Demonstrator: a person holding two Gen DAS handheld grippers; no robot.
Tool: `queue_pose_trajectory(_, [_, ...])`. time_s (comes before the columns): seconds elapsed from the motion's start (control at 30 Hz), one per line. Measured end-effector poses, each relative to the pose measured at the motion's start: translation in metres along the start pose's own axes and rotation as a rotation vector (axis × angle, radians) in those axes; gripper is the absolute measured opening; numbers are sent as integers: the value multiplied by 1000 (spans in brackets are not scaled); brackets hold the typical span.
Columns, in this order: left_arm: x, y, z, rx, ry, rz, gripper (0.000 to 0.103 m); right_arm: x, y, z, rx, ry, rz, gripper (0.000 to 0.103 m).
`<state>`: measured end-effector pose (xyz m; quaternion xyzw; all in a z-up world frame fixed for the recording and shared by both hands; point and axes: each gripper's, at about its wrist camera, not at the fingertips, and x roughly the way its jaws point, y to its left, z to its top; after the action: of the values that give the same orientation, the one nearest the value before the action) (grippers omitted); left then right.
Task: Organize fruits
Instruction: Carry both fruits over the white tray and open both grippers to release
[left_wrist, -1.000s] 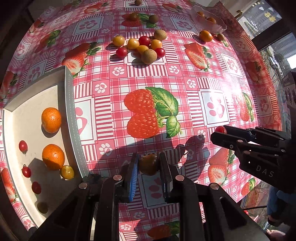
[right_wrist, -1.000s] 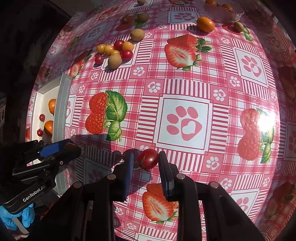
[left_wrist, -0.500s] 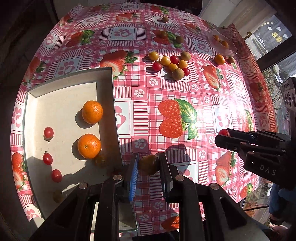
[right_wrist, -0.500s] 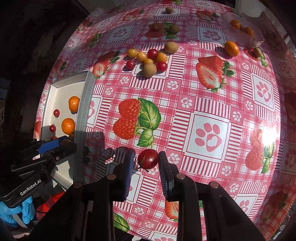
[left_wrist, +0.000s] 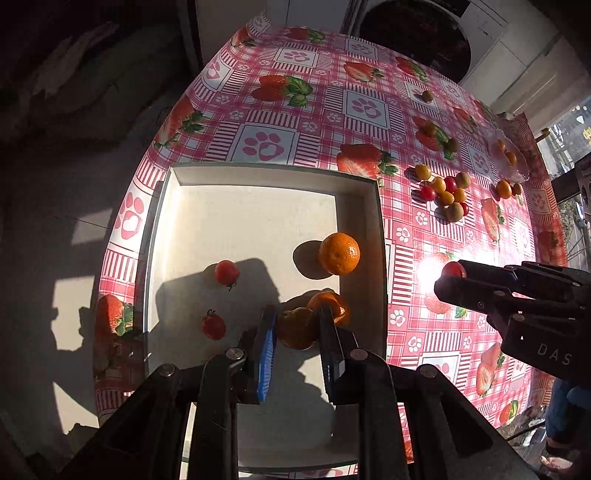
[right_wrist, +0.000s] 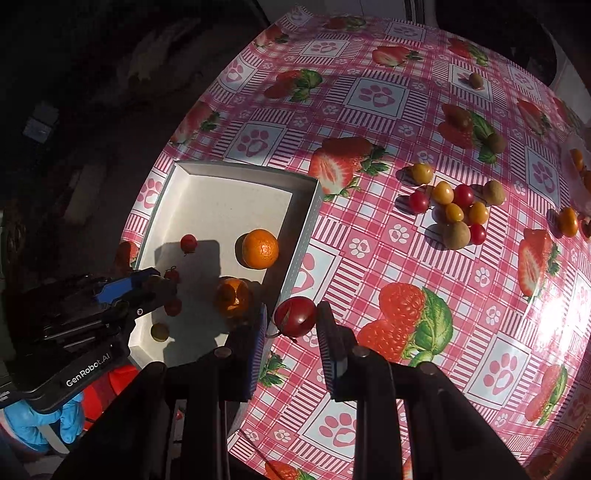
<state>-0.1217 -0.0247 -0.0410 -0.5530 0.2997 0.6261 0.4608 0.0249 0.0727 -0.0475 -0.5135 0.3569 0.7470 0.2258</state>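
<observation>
1. Left gripper (left_wrist: 297, 326) is clamped on a small yellow-brown tomato (left_wrist: 296, 328), held over the white tray (left_wrist: 266, 173), near its right wall.
2. Right gripper (right_wrist: 291, 325) is clamped on a red cherry tomato (right_wrist: 295, 316) w/ stem, held over the tablecloth (right_wrist: 369, 266) just right of the tray's edge.
3. In the tray: two oranges, one (left_wrist: 338, 253) by the right wall in sun, the other (left_wrist: 338, 308) partly hidden behind the left gripper's right finger. Also two red cherry tomatoes (left_wrist: 226, 272) on the left part of the tray floor; right wrist view shows a third red one and a yellowish one (right_wrist: 160, 331) nearer the tray's front.
4. Loose pile of red and yellow cherry tomatoes plus kiwis (right_wrist: 456, 210) lies on the cloth, well apart from the tray, toward the far right.
5. A clear dish (left_wrist: 508, 155) w/ small orange fruits sits at the far right edge of the table.
6. A blue-gloved hand (right_wrist: 44, 424) holds the left gripper's handle.
</observation>
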Motion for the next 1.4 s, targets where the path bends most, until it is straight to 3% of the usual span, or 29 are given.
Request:
queue_pose_trajectory(0.27, [5, 29, 13, -30, -15, 33, 23, 19, 33, 19, -65, 35, 15, 30])
queue_pose_trajectory(0.6, [26, 38, 41, -27, -12, 45, 23, 43, 30, 48, -46, 64, 14, 30])
queue_pose_trajectory(0.97, [66, 43, 74, 13, 24, 119, 23, 76, 46, 88, -46, 76, -4, 30])
queue_pose_trajectory(1.4, [94, 46, 75, 39, 69, 134, 23, 122, 40, 90, -29, 149, -53, 32])
